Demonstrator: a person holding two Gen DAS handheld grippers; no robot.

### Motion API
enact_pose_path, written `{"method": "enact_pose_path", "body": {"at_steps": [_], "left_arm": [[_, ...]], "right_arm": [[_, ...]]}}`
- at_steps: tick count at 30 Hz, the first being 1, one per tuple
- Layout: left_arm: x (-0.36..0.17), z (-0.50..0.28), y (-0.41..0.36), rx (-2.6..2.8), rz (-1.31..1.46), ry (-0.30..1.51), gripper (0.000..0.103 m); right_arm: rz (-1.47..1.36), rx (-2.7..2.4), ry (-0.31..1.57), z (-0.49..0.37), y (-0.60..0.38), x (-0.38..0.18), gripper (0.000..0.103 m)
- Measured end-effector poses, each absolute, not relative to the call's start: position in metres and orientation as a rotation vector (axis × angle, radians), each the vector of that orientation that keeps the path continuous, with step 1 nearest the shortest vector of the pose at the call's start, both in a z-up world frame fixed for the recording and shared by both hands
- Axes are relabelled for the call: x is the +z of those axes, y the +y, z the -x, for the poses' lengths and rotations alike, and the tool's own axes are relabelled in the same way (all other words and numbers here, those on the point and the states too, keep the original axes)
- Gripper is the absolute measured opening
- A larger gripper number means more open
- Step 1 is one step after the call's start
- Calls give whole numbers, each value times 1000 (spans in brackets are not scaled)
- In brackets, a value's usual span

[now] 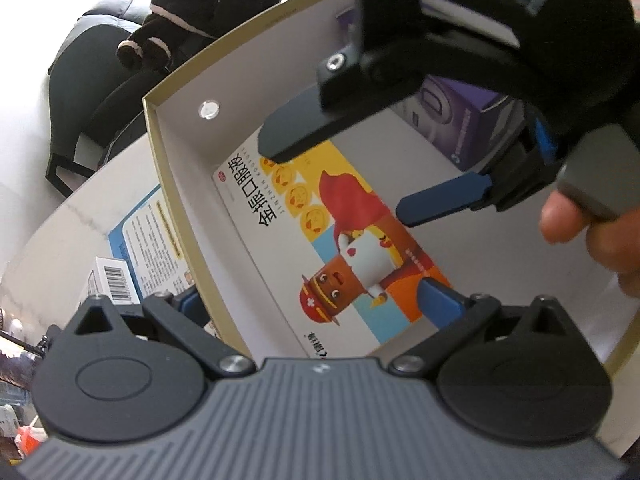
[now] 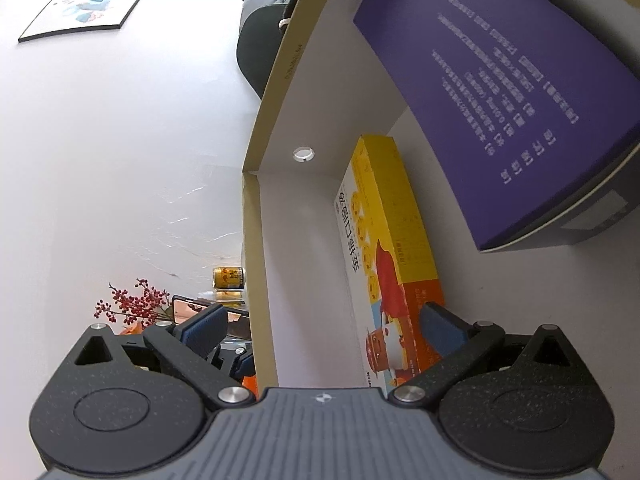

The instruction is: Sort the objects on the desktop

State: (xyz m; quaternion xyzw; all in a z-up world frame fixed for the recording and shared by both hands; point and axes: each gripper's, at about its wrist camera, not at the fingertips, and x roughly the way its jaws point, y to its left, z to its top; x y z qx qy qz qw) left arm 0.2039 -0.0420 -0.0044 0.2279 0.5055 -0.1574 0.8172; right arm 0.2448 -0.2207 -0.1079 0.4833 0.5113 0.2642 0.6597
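Glossy flat medicine carton (image 1: 320, 240) inside matte cardboard tray (image 1: 176, 168); purple box (image 2: 500, 100) beside.

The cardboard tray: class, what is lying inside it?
Inside the cardboard tray lie a colourful cartoon box, flat, and a purple box. The floor beneath them is hidden.

L wrist cam looks down close into the shallow beige-rimmed white cardboard tray (image 1: 168, 184); R wrist cam skims low along its rim (image 2: 256, 240); both share the yellow-orange cartoon medicine box (image 1: 320, 232) (image 2: 384, 216).
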Motion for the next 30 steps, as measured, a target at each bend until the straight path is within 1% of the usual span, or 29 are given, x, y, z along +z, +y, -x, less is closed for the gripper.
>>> {"method": "enact_pose_path", "body": {"at_steps": [11, 16, 30], "left_arm": [[7, -196, -33, -344, -424, 1068, 103], [11, -197, -28, -357, -393, 1064, 103], [23, -194, -17, -383, -300, 1036, 103]], "right_arm": [[-1089, 600, 1158, -244, -220, -117, 103], [-1085, 607, 1160, -250, -199, -118, 103], [-1069, 597, 1166, -247, -191, -119, 103]]}}
